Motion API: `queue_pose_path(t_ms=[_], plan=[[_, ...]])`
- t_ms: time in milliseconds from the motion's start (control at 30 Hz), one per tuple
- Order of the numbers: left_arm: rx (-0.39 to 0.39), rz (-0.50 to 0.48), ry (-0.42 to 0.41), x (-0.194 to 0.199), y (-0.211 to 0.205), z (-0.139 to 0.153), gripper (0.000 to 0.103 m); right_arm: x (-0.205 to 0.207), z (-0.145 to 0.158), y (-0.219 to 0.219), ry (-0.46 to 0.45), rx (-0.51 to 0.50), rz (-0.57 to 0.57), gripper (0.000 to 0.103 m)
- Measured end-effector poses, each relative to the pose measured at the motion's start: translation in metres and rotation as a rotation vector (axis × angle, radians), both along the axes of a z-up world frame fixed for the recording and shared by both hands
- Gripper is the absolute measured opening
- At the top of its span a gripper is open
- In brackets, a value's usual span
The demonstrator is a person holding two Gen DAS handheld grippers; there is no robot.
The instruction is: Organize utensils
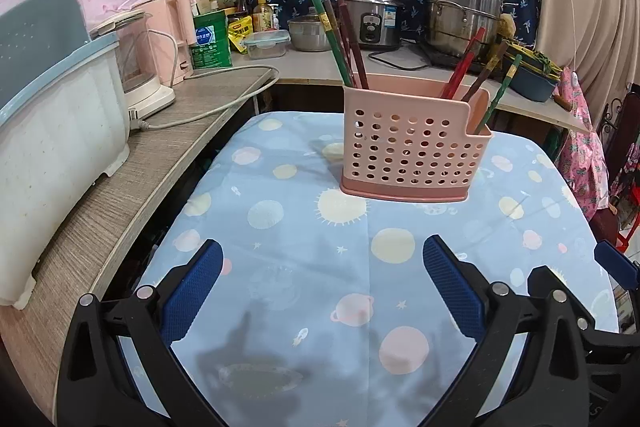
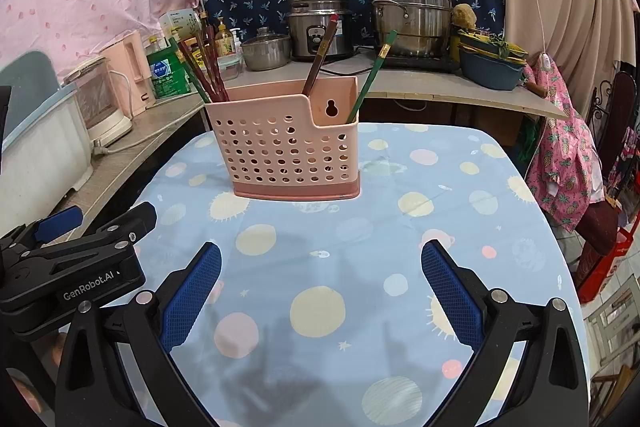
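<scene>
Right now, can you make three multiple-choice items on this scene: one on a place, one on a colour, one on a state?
1. Where does the holder stand?
A. on the tablecloth
B. on the counter
C. in a gripper

2. What colour is the holder?
A. blue
B. pink
C. white

3. How are the left gripper and right gripper?
A. both shut
B. both open, empty
C. one holds a chopstick

Key: 1 A, its base rests on the planet-print cloth. 2 B, its perforated walls are pink. 3 B, the blue pads stand wide apart with only cloth between them; the chopsticks stand in the holder.
</scene>
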State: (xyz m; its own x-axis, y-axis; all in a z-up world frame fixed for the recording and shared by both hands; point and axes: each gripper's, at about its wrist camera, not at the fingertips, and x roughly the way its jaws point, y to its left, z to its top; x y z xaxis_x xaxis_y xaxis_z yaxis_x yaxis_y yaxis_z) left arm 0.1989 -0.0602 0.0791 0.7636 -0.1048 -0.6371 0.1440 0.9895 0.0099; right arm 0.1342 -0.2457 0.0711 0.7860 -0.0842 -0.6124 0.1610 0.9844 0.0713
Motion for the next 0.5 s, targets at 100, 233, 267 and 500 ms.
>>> queue_pose_path(t_ms=[100,233,267,500], plan=[[0.003,0.008,-0.001,-0.0009,-0.0003,0.0001,0.096,0.0003,-0.0004,0.0001,0.0,0.001,-0.001,0.097],[0.01,0.014,-0.003,-0.0018,-0.0006,0.0004,0.096,0.0,-0.0016,-0.0001,0.001,0.003,-0.003,0.097],[0.011,0.015,-0.002,-0.002,-0.0006,0.0003,0.096,0.0,-0.0019,-0.0002,0.002,0.002,-0.003,0.097],[0.018,0.018,-0.004,-0.0027,-0.0012,0.0007,0.096,-0.0006,-0.0027,-0.0005,0.002,0.002,-0.005,0.097]])
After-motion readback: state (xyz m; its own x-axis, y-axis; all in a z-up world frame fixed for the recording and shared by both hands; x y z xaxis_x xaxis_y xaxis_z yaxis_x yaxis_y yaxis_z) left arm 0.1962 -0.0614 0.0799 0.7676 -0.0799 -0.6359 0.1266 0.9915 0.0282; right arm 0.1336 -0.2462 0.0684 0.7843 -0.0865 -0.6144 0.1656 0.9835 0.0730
